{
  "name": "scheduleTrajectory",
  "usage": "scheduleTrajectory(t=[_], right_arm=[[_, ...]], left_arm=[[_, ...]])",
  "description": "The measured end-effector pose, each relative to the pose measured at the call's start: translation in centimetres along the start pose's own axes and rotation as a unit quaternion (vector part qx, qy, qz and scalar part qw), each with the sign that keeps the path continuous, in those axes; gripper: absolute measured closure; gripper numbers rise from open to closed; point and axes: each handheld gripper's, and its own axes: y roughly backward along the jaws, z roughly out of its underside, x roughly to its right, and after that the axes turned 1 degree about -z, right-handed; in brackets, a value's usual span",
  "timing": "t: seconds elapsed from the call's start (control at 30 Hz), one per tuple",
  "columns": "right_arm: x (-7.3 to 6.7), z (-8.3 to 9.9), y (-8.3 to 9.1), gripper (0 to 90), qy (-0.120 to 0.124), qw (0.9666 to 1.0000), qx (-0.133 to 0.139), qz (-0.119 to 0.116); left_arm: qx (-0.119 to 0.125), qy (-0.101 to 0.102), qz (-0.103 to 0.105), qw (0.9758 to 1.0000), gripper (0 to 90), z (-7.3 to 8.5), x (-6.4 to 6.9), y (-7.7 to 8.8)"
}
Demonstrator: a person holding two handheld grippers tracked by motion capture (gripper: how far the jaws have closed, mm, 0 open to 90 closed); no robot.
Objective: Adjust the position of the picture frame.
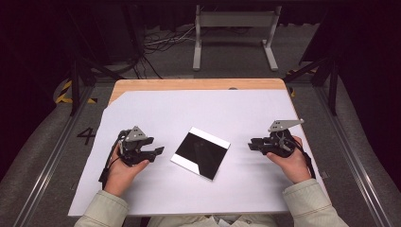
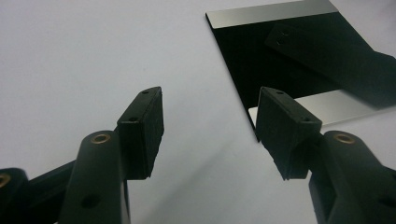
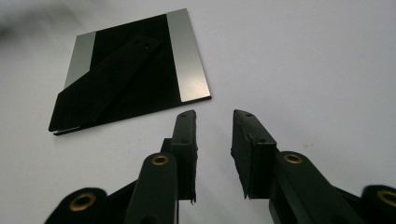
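Note:
A flat black square panel (image 1: 201, 152) with silver strips along two edges lies on the white sheet, a black strut flat across its back (image 3: 116, 65). My left gripper (image 1: 157, 153) rests just left of the panel, its jaws open and empty. In the left gripper view the jaws (image 2: 210, 100) stand wide, with the panel's (image 2: 289, 51) near corner beyond the right jaw. My right gripper (image 1: 250, 144) sits to the right of the panel and points at it. Its jaws (image 3: 214, 116) are narrowly apart with nothing between them, and the panel (image 3: 130, 70) lies ahead to the left.
A white sheet (image 1: 189, 109) covers most of the wooden table (image 1: 198, 84), whose far edge shows bare. Beyond the table, a white metal stand (image 1: 234, 28) and cables (image 1: 161, 42) are on the floor. The person's sleeves come in at the bottom.

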Motion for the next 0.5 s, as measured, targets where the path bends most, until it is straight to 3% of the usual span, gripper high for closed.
scheduleTrajectory(t=[0.33,0.5], right_arm=[[-0.2,-0.1,0.4,76.0,-0.003,0.9999,0.015,-0.006],[-0.3,0.0,0.7,79.0,-0.009,0.9998,0.016,-0.007]], left_arm=[[0.002,0.016,0.017,0.9997,42.7,-0.7,0.7,-0.2],[-0.016,0.002,0.015,0.9998,43.3,-1.0,1.3,-0.9]])
